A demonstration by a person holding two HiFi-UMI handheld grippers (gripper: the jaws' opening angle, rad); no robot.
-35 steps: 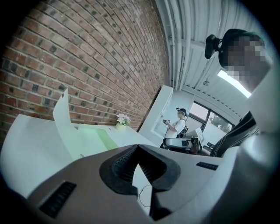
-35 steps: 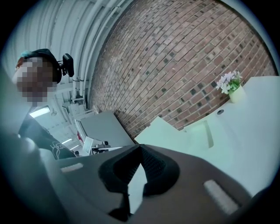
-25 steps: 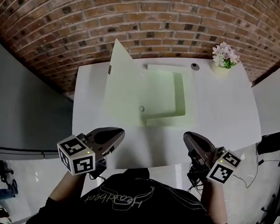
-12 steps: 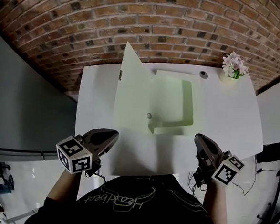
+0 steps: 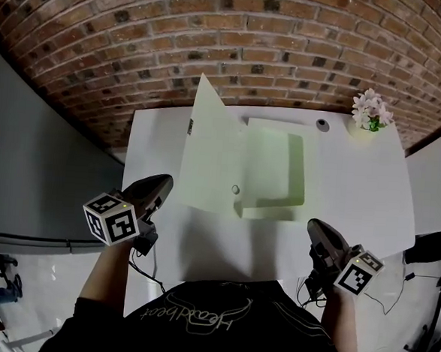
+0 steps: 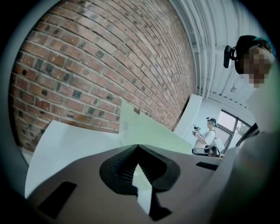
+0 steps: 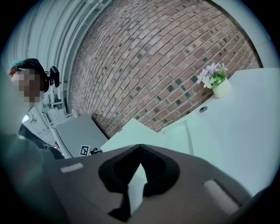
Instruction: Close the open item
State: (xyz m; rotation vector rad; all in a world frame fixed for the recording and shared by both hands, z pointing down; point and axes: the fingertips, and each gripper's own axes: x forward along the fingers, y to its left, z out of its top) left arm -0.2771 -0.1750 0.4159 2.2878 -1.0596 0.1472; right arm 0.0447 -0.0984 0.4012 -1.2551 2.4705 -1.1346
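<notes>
A pale green flat box (image 5: 277,168) lies open in the middle of the white table (image 5: 355,188). Its lid (image 5: 211,152) stands raised on the left side, with a small round clasp (image 5: 235,189) near its lower edge. My left gripper (image 5: 160,184) is shut and empty, just left of the lid's near corner and not touching it. In the left gripper view the lid (image 6: 144,131) rises beyond the left gripper (image 6: 138,146). My right gripper (image 5: 316,227) is shut and empty near the table's front edge, right of the box. The right gripper view shows the box (image 7: 175,135) past the right gripper (image 7: 140,146).
A small pot of pink flowers (image 5: 369,114) stands at the table's back right corner, with a small dark round thing (image 5: 323,125) beside it. A brick wall (image 5: 237,45) runs behind the table. Another person (image 6: 205,135) stands far off in the room.
My left gripper has moved left and forward, up beside the lid's near left corner. The right gripper has stayed near the front edge, drifting slightly back.
</notes>
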